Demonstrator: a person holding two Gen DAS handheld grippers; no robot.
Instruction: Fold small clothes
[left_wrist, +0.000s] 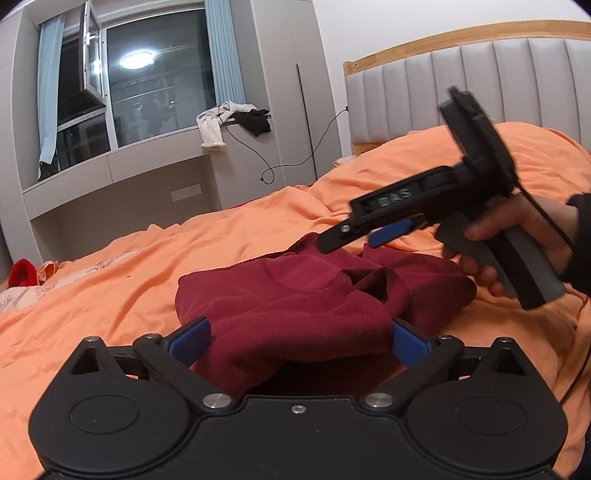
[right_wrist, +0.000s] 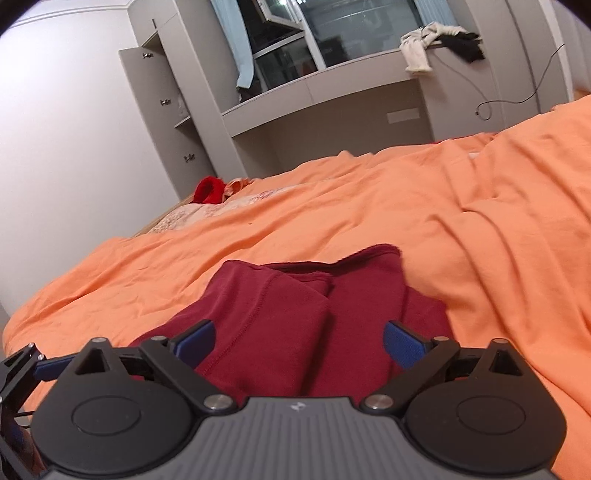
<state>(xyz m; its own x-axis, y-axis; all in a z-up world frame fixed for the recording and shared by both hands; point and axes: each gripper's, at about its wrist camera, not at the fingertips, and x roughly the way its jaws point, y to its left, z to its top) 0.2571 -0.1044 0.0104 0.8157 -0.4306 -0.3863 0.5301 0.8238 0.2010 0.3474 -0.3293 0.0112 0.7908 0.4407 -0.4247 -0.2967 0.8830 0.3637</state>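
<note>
A dark red garment (left_wrist: 295, 295) lies bunched and partly folded on the orange bedspread (left_wrist: 110, 280). My left gripper (left_wrist: 299, 339) is open, its blue pads (left_wrist: 192, 336) wide apart on either side of the garment's near edge, which bulges up between them. My right gripper (left_wrist: 354, 236) shows in the left wrist view, held by a hand above the garment's far side. In the right wrist view the right gripper (right_wrist: 299, 339) is open over the folded garment (right_wrist: 295, 314), pads (right_wrist: 402, 343) not gripping it.
The bed has a grey padded headboard (left_wrist: 480, 81) with a wooden frame. A red item (left_wrist: 22, 271) lies at the bed's far corner. Grey shelving and a window sill (left_wrist: 166, 147) with white and black clothes (left_wrist: 229, 122) stand beyond the bed.
</note>
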